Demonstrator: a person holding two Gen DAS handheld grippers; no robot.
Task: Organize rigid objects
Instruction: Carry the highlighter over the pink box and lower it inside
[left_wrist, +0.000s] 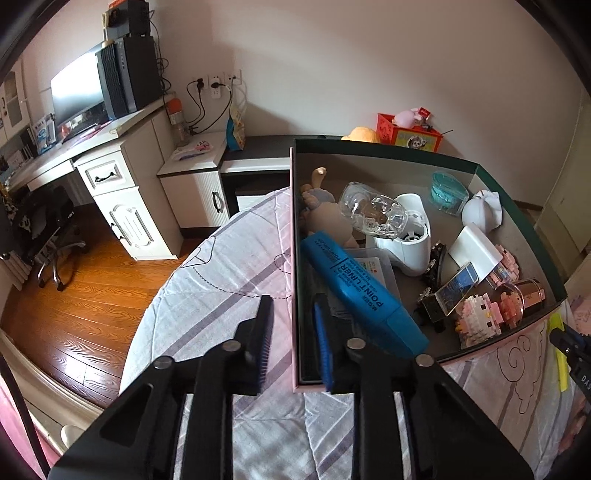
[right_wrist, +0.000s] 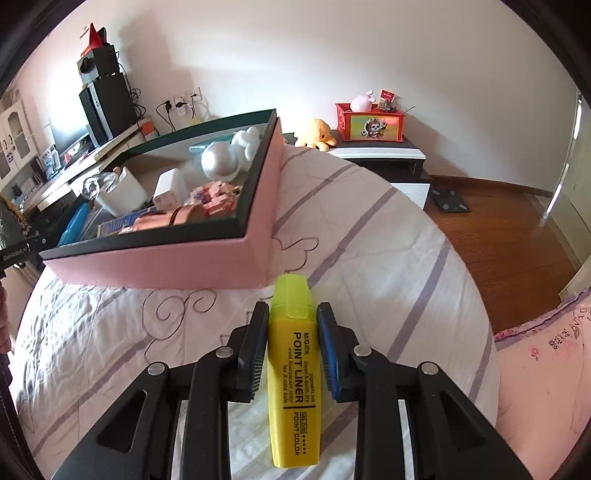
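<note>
A pink box (left_wrist: 293, 258) with a dark green rim sits on the bed; it also shows in the right wrist view (right_wrist: 177, 262). Inside lies a blue highlighter (left_wrist: 360, 291) beside several small objects. My left gripper (left_wrist: 291, 314) is open and empty, its fingers straddling the box's near wall, one finger inside next to the blue highlighter. My right gripper (right_wrist: 291, 314) is shut on a yellow highlighter (right_wrist: 293, 369) and holds it just in front of the box's near corner. In the left wrist view the yellow highlighter (left_wrist: 561, 354) shows at the far right.
In the box lie a white device (left_wrist: 410, 236), a clear bottle (left_wrist: 373, 214), a teal case (left_wrist: 447, 192), a plush toy (left_wrist: 325, 214) and block figures (left_wrist: 484, 314). A red bin (right_wrist: 369, 122) and orange plush (right_wrist: 317, 134) stand on a nightstand. A desk (left_wrist: 110, 147) stands left.
</note>
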